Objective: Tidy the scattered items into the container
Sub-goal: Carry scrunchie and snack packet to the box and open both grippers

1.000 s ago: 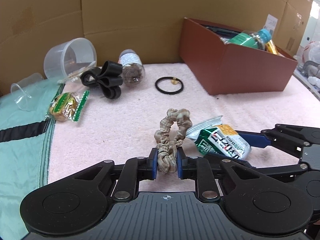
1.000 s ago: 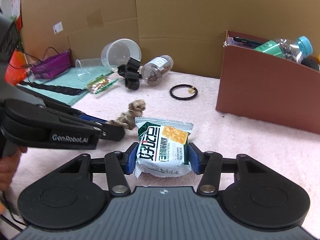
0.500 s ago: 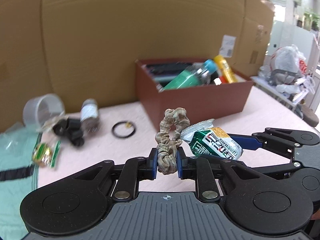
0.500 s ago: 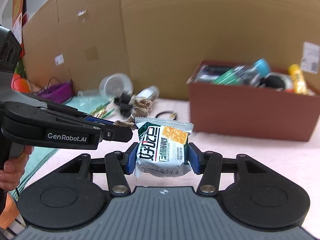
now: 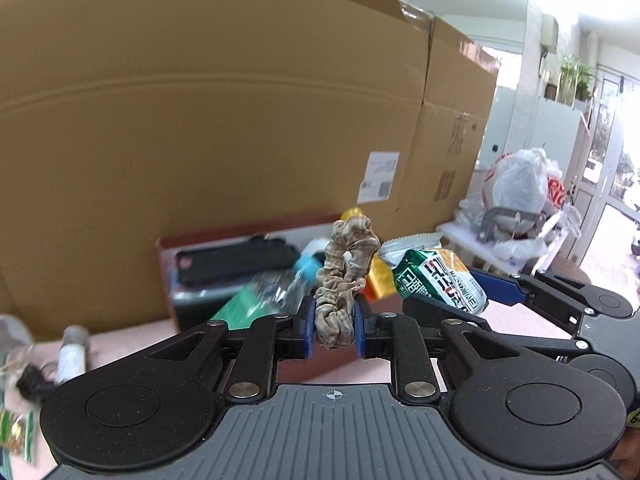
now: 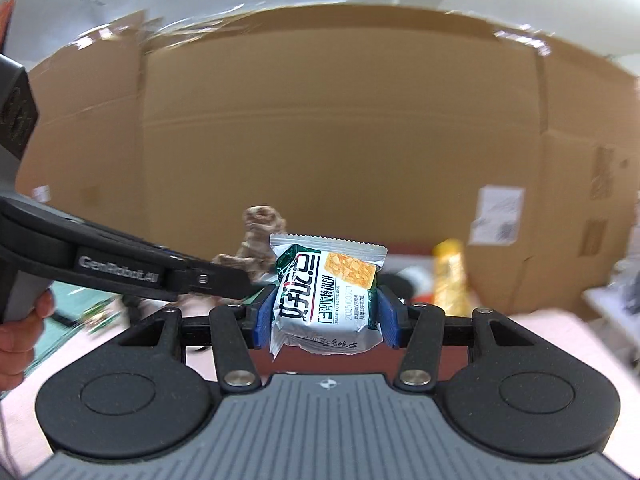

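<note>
Left tongs (image 5: 335, 330) are clamped tight on the plaid scrunchie (image 5: 344, 280), its loop standing up above the blue pads. Right tongs (image 6: 325, 322) are gripping the green-and-white snack packet (image 6: 326, 298) squarely across its width, both pads pressed into the wrapper.

Both loads hang in the air in front of the brown box (image 5: 168, 276), the scrunchie over its near wall and the snack packet just to the right of the scrunchie. Inside the box: a black case (image 5: 236, 258), a clear bottle with a green label (image 5: 260, 298) and blue cap, and a yellow bottle (image 5: 378, 280).

Left of the box, on the pink tabletop (image 5: 132, 344), a small jar (image 5: 72, 352) and a black clip (image 5: 30, 380) lie blurred; a green candy wrapper (image 5: 16, 436) sits nearer the edge. A hand (image 6: 20, 340) holds the left tongs' handle. A cardboard wall (image 5: 200, 120) rises behind the box.
</note>
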### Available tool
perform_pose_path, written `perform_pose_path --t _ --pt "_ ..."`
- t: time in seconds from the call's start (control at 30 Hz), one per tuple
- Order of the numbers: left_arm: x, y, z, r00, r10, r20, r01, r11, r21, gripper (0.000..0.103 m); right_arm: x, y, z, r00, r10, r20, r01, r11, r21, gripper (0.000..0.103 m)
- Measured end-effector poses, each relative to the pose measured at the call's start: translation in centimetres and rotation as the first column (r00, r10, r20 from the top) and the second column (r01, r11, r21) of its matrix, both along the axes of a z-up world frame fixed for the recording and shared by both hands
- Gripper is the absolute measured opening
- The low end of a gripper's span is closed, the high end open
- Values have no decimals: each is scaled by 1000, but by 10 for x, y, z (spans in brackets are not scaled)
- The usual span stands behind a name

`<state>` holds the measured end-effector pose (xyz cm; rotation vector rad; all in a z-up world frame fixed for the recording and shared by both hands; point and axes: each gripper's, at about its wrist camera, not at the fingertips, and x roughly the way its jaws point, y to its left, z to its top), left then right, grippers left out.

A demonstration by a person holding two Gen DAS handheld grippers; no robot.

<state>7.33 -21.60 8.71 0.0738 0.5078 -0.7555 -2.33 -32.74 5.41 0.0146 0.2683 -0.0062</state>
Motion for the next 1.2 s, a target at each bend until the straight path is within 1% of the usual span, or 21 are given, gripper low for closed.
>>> perform_pose_path --t 0.13,0.3,0.47,0.6,0.73,0.77,0.8,0.83,0.87,0.9,0.97,1.03,1.1,1.17,1.2 --pt "18 -32 5 1000 3 24 -3 1000 8 17 19 -25 5 996 -82 17 82 997 -11 57" --pt "44 -65 -1 1000 0 0 0 1000 13 17 48 -49 -1 989 -148 19 149 987 -62 57" --pt "70 -84 -16 999 4 -45 -4 1000 13 18 81 -66 -21 988 -153 -14 151 984 -93 57" --pt "84 -97 -27 997 1 -71 1 1000 26 18 101 -77 -39 989 -143 -42 140 987 -77 57" --pt "94 -106 -37 996 -6 -88 9 999 40 20 112 -81 -50 990 -132 -49 128 989 -76 58" --pt "95 -108 -38 996 -5 -88 9 999 43 24 115 -81 -51 990 -130 -51 126 989 -77 58" --pt "96 -109 -39 996 -4 -86 8 999 46 45 117 -82 -52 990 -129 -52 124 989 -80 59" --pt "96 -110 -40 997 4 -77 0 999 49 48 118 -81 -53 991 -124 -52 120 989 -87 62" --pt "95 -110 -41 998 17 -63 -13 999 51 61 118 -81 -54 992 -119 -46 114 988 -99 67" --pt "94 -109 -42 999 19 -48 -16 999 52 76 118 -80 -55 992 -123 -37 117 986 -119 68" --pt "92 -108 -42 999 4 -34 -3 999 49 85 116 -77 -56 989 -148 -16 143 976 -165 81" --pt "88 -105 -42 1000 1 -26 1 999 46 90 112 -75 -57 986 -165 -2 162 969 -184 85" --pt "82 -101 -41 1000 2 -18 -1 999 40 103 109 -75 -56 983 -182 -4 178 965 -194 90" --pt "74 -95 -41 1000 4 -4 -3 1000 29 103 104 -73 -56 981 -193 0 189 961 -204 97" --pt "69 -93 -40 1000 -2 5 2 1000 27 103 100 -71 -56 980 -198 5 194 958 -212 98"
